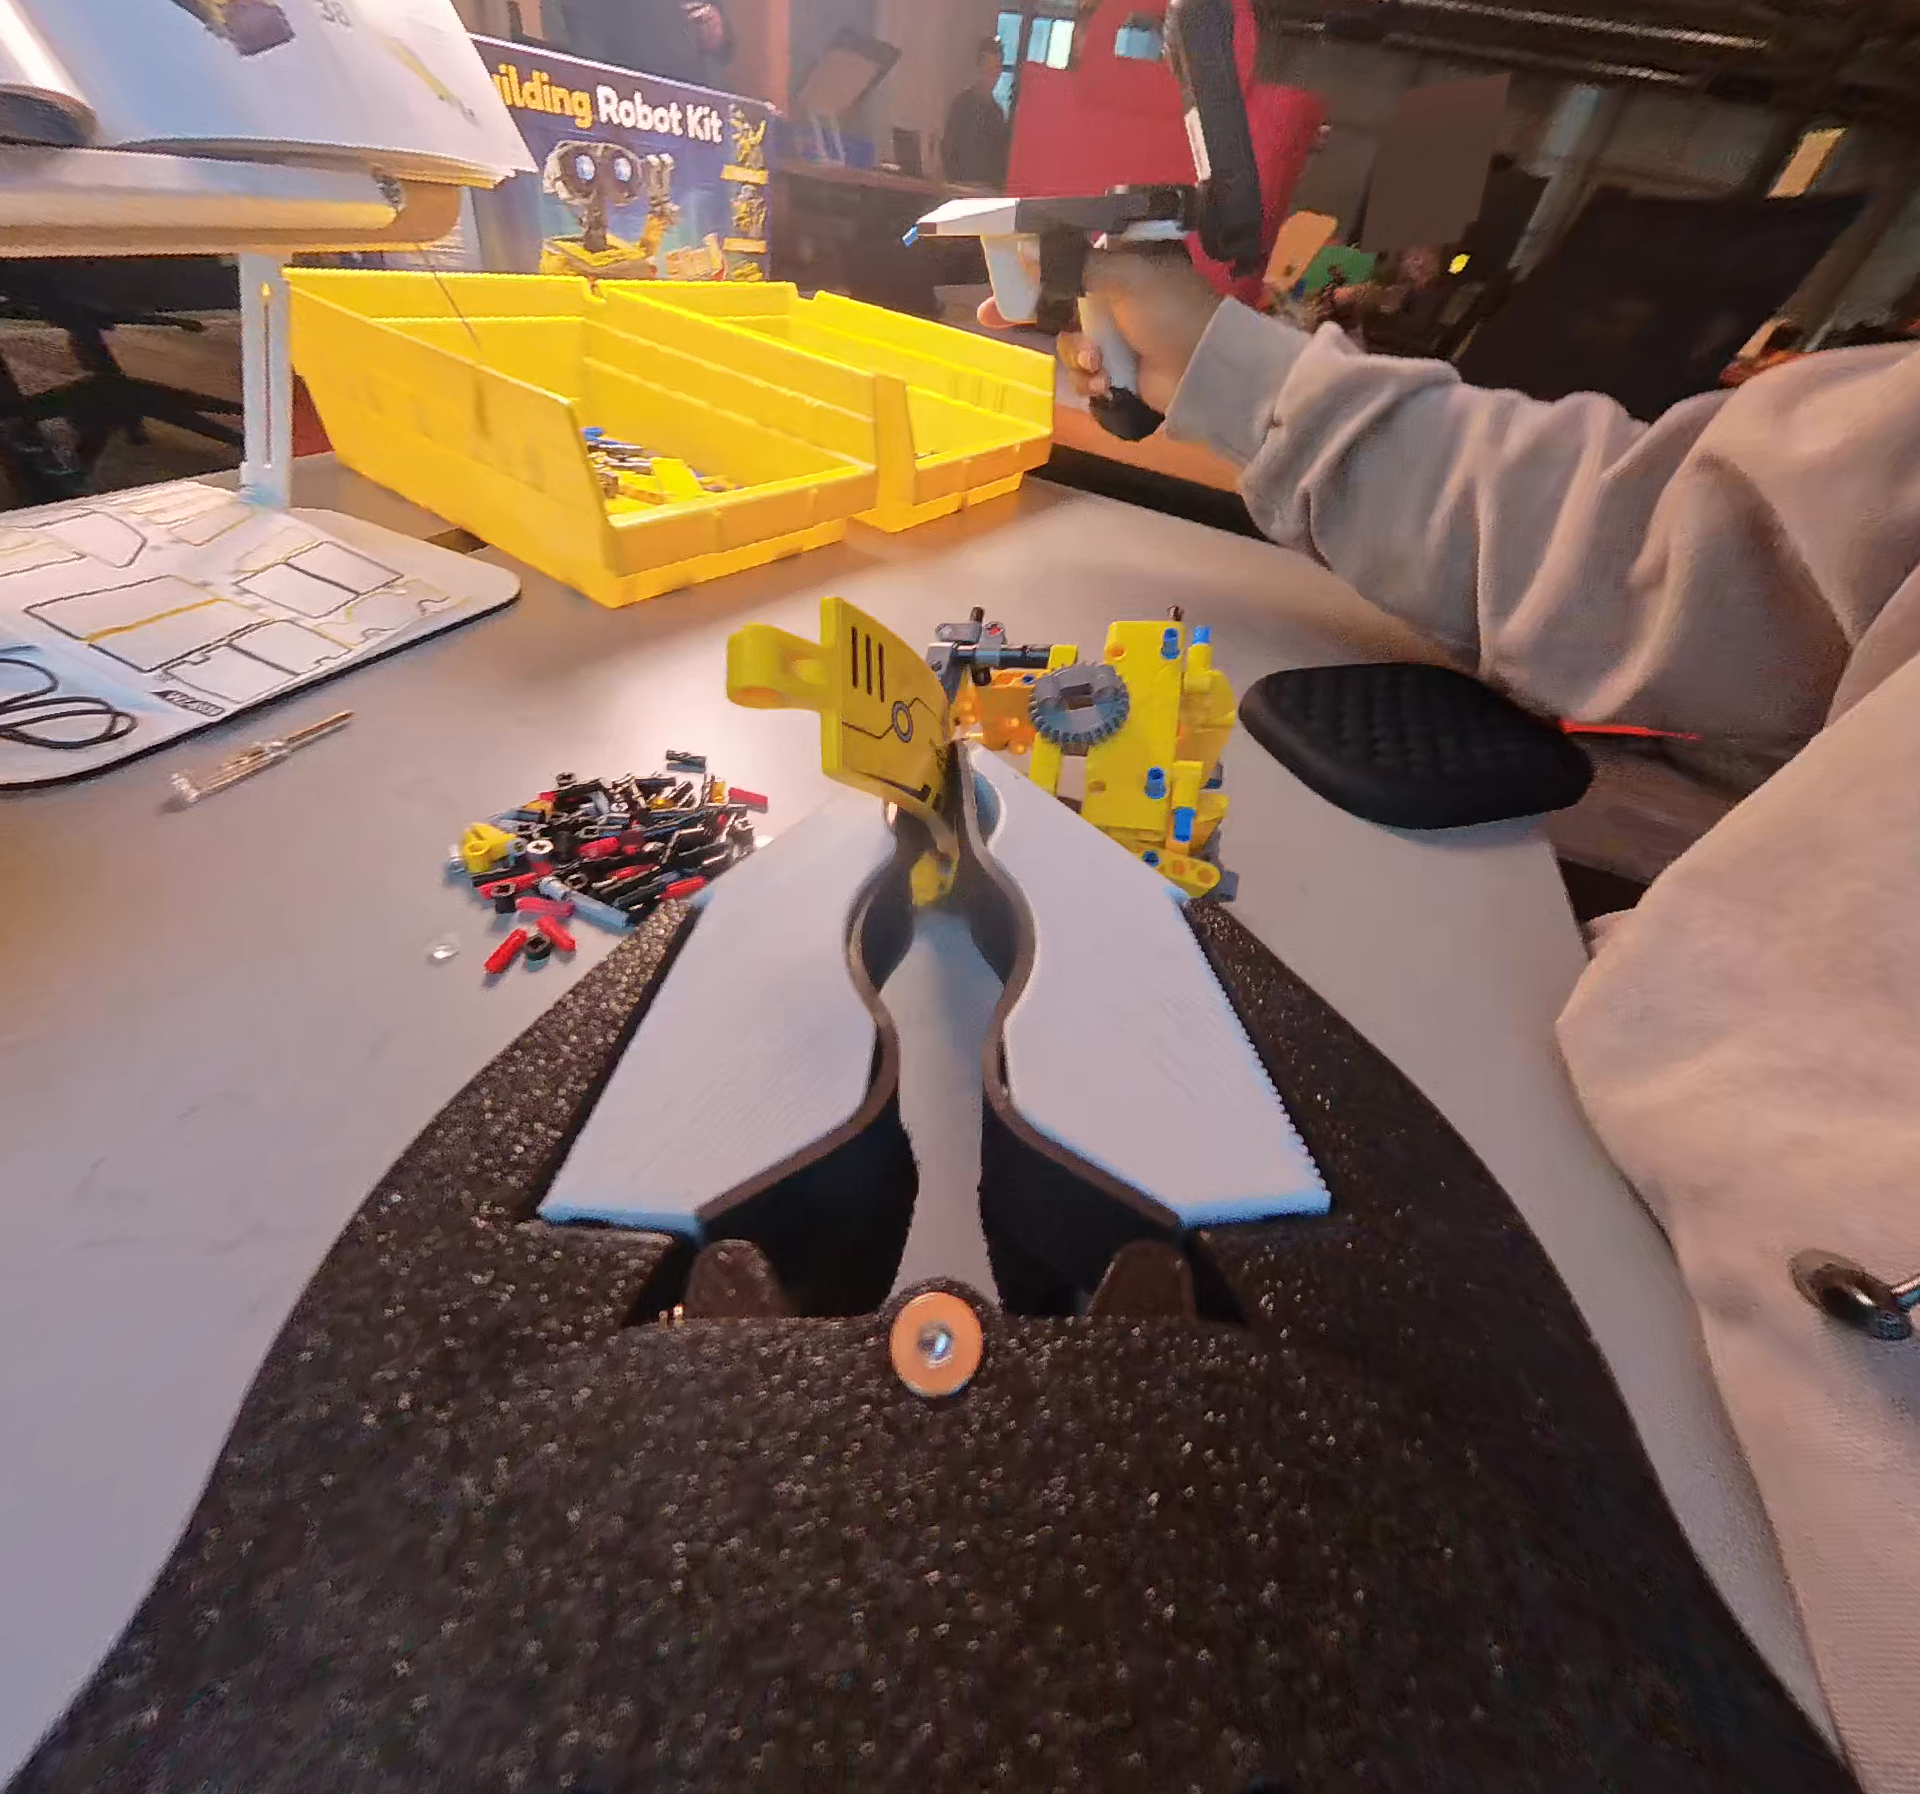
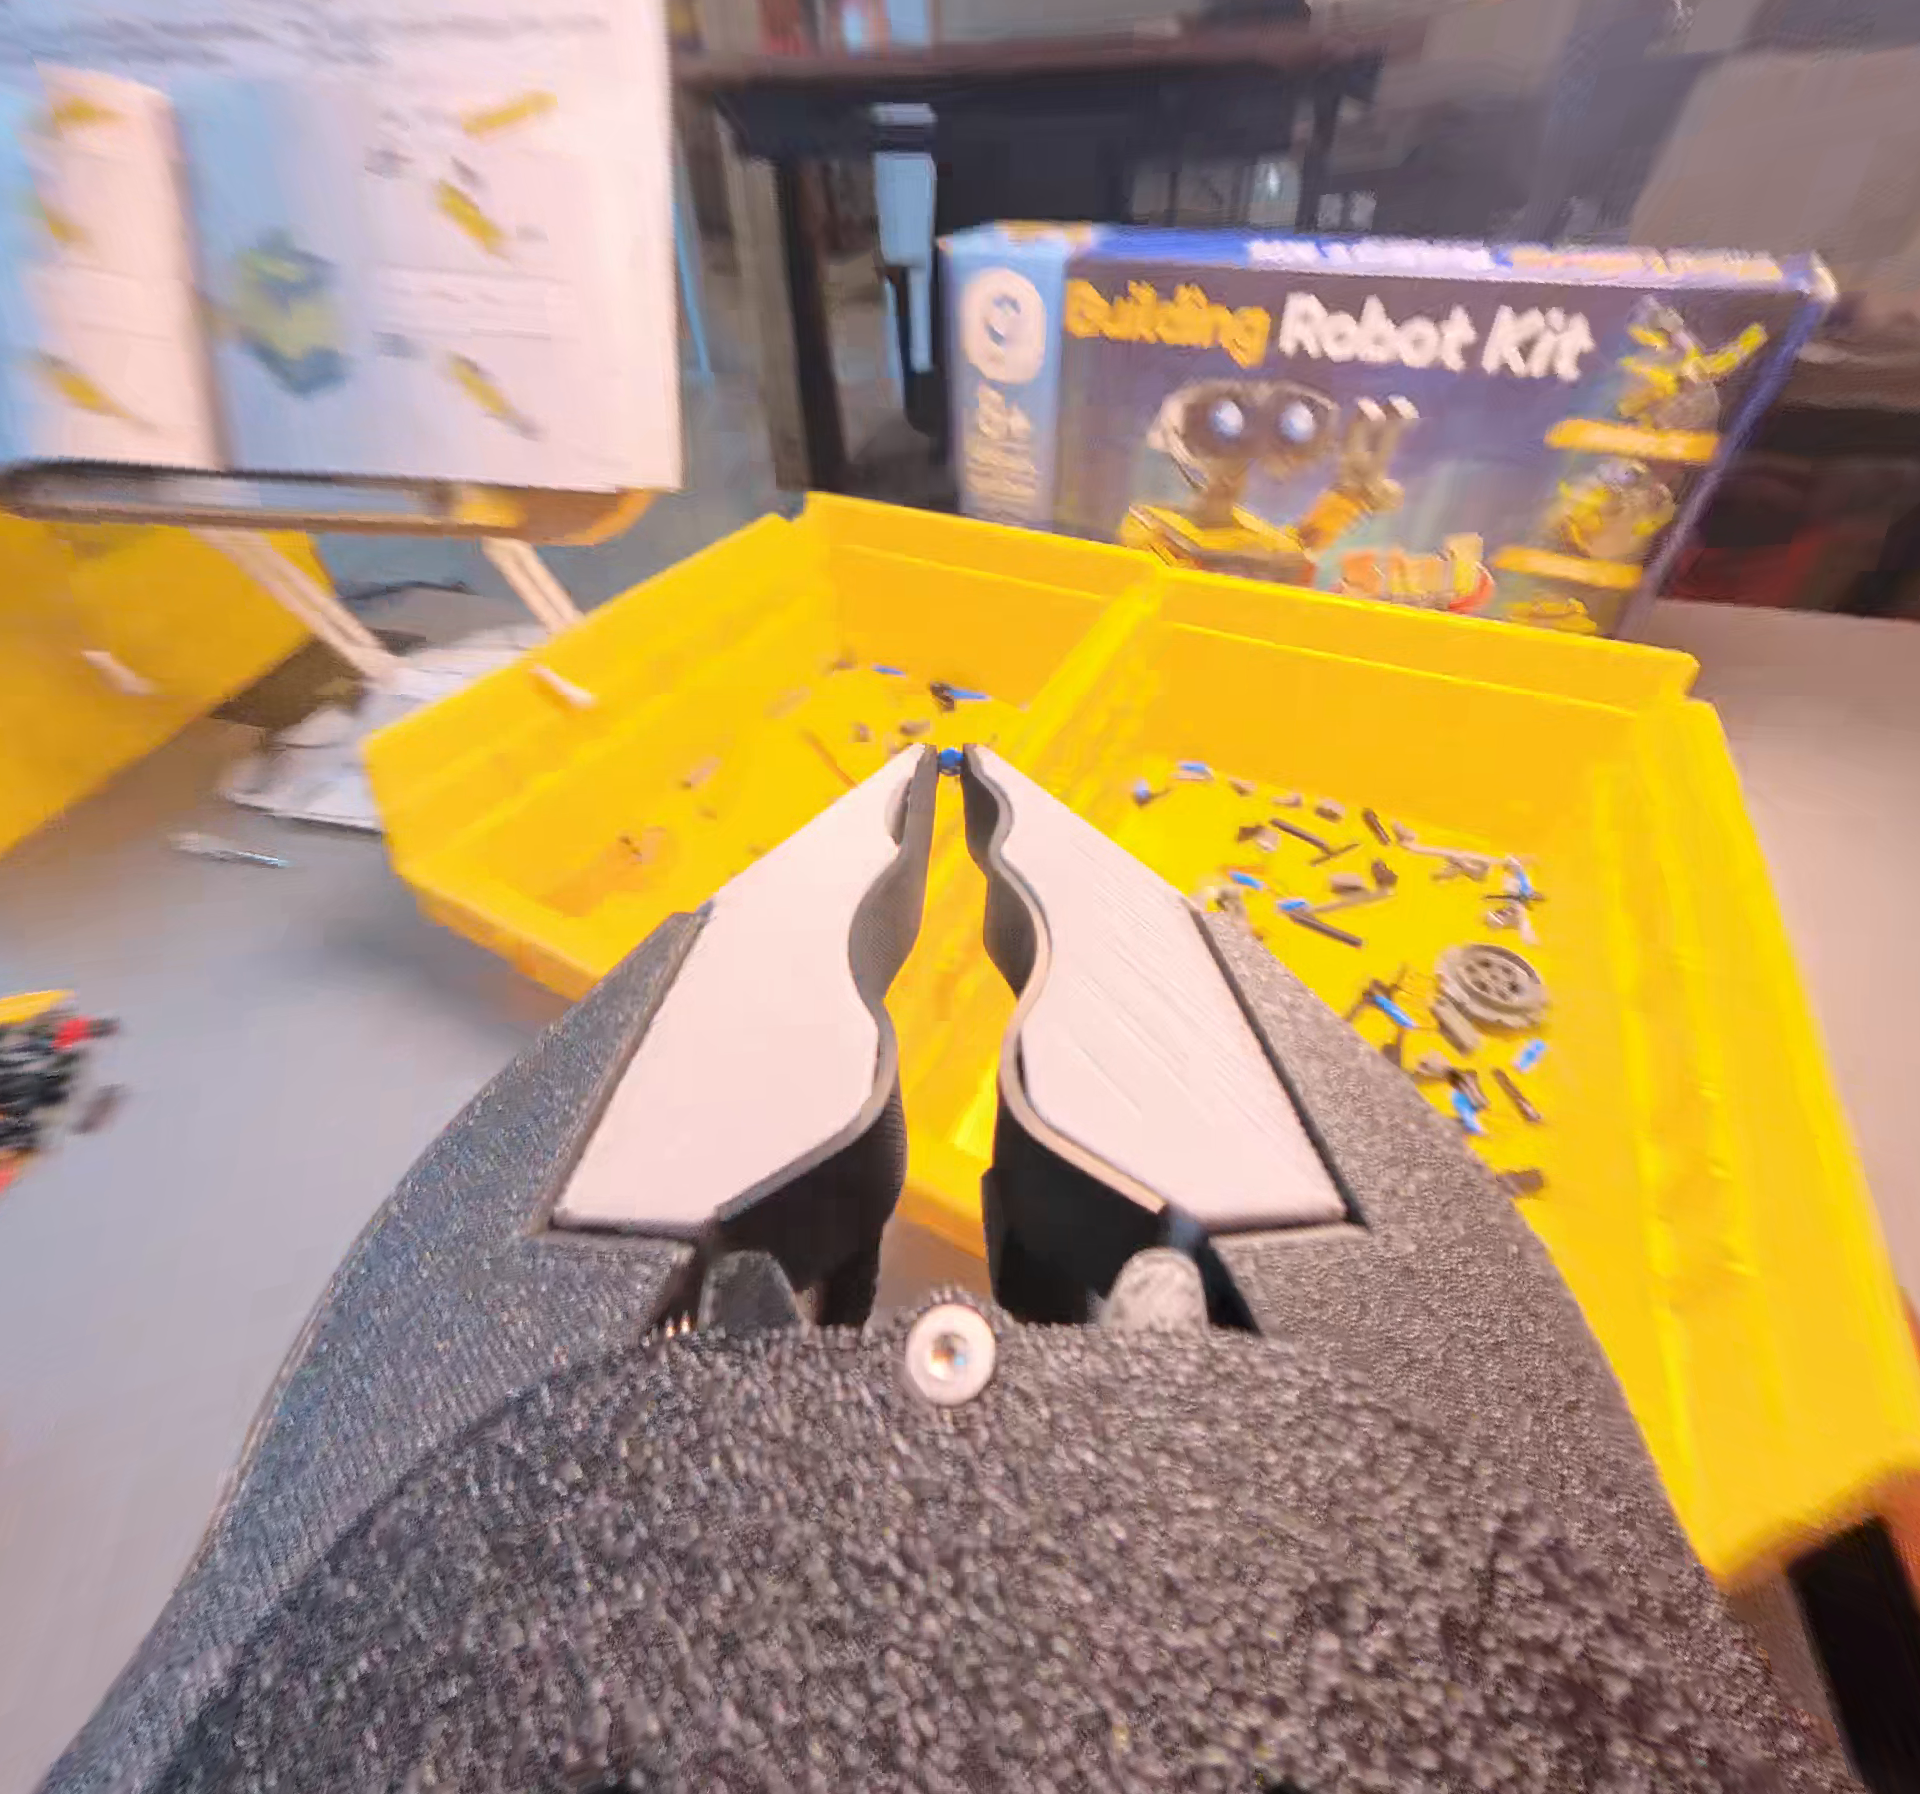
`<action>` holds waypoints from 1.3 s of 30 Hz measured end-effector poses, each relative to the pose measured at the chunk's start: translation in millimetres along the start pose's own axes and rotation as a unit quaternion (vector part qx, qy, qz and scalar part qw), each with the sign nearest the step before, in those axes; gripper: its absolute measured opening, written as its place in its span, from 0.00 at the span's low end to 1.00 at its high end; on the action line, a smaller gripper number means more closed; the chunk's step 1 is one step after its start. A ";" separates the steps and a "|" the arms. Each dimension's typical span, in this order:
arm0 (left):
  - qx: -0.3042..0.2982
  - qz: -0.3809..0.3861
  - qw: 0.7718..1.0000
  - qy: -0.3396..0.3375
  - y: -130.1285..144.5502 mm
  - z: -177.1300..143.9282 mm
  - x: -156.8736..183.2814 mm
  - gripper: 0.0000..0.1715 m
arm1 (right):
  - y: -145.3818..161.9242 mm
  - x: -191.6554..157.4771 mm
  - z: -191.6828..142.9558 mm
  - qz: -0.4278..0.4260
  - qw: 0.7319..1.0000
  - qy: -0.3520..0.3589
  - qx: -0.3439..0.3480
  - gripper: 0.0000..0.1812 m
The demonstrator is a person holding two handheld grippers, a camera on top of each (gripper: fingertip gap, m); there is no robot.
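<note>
I see two yellow bins [image 2: 1299, 726] at the surface's [image 1: 260, 1069] far edge, a kit box [image 2: 1382, 425] behind them, loose pins [image 1: 613, 845] mid-surface, an instruction booklet [image 1: 208, 19] far left.

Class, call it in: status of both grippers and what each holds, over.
Left gripper shut on yellow brick model, on the table. Right gripper shut on small blue pin above yellow bins. Nothing between them.

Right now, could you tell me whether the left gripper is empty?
No, the left gripper is shut on a yellow panel piece, beside the yellow assembly on the table.
</note>
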State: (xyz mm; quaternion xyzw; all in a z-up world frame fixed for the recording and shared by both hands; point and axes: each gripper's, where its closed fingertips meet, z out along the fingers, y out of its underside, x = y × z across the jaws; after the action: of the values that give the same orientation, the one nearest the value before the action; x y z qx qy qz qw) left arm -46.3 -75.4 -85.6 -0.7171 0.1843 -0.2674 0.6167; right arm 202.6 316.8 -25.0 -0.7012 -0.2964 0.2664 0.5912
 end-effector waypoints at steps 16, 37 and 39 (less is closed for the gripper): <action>-0.040 0.008 0.999 0.028 21.2 14.1 13.6 0.01 | -21.7 -58.9 9.8 -0.067 0.993 -0.094 0.036 0.19; -0.055 0.094 0.993 0.040 24.6 19.4 39.3 0.01 | 75.7 -461.5 -115.7 -0.188 0.789 -0.574 -0.112 0.14; -0.058 0.097 0.993 0.041 25.6 19.7 40.4 0.01 | 78.8 -462.8 -112.4 -0.202 0.790 -0.568 -0.116 0.08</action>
State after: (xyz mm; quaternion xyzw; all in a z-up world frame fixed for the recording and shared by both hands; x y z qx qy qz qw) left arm -0.7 -88.3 -106.3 -0.7188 0.2933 -0.2249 0.5889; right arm -23.9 -106.7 -74.3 -0.4109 -0.7422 0.4546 0.2713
